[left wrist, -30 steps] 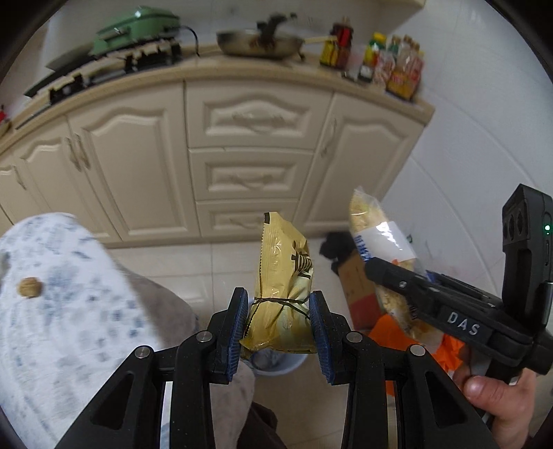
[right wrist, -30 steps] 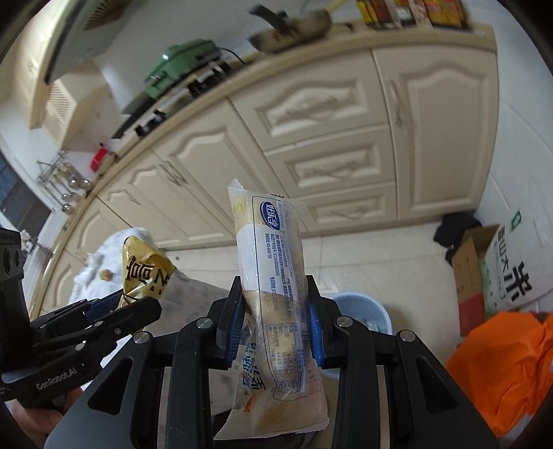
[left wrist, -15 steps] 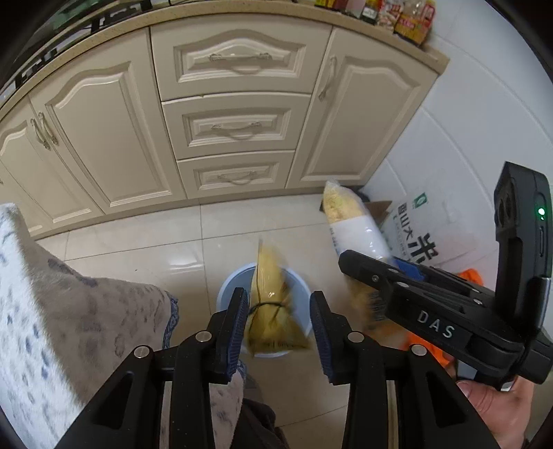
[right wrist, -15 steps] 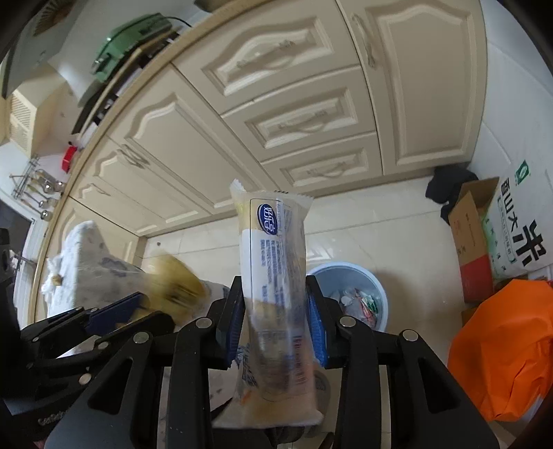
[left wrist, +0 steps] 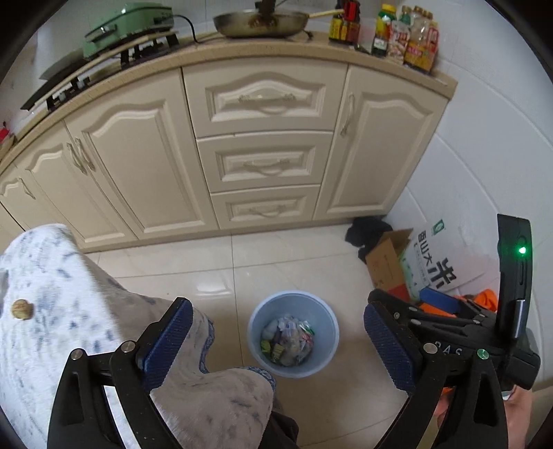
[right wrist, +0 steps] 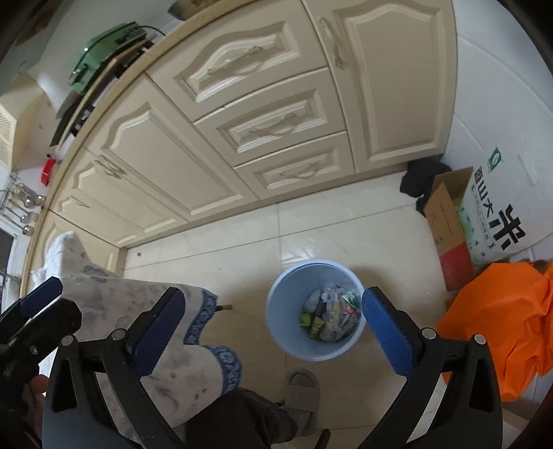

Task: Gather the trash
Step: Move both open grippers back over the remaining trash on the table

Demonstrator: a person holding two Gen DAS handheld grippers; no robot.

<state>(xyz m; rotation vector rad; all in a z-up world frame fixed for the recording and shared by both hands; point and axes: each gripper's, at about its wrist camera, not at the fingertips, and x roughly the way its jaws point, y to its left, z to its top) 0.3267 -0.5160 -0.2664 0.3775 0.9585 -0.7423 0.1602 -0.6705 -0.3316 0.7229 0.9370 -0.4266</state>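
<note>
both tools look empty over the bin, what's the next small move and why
Probably swing the left tool back toward the small brown scrap on the cloth-covered table. Both it and the right tool are open with nothing held, above the blue bin.

"香山大米" on white rice sack [right wrist: 497, 214]

Wrappers in bin [left wrist: 293, 334] too small, jumbled to tell apart. Table cloth [left wrist: 103, 345] cut off by left and bottom edges, left view; table beneath hidden. Small brown lump [left wrist: 22, 309] on cloth unidentifiable. Bottle labels [left wrist: 397, 31] on counter unreadable. Orange bag [right wrist: 501, 328] cut by right edge, right view. Slipper [right wrist: 304, 397] partly hidden behind leg.
</note>
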